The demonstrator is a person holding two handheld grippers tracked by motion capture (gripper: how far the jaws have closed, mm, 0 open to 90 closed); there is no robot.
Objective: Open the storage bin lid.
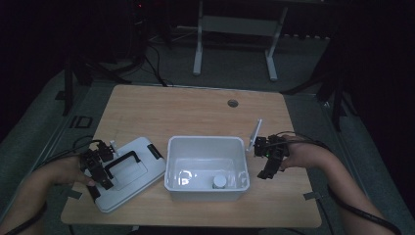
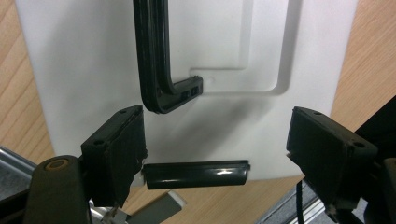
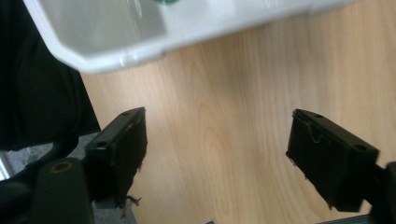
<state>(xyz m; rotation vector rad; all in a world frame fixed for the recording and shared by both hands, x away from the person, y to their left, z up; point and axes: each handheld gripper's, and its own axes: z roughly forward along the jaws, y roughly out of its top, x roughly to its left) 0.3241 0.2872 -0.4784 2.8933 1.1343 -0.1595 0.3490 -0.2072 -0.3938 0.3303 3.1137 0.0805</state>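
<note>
Nearest the lens, the left gripper [image 2: 215, 149] hovers with jaws apart over the white lid [image 2: 84, 70], one pad beside its black latch [image 2: 196, 174]; best closed squarely on the black handle [image 2: 156, 60] just ahead. The right gripper [image 3: 217, 154], jaws wide and empty, stands over bare table [image 3: 224, 93] beside the white bin [image 1: 205, 169].

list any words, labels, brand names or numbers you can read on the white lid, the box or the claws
None: no readable text in any view.
White lid: plain, with a black handle, no lettering.
White box: bare walls; the small round thing inside is too small and dim to show any print.
Left claw and right claw: black, no markings legible.
</note>
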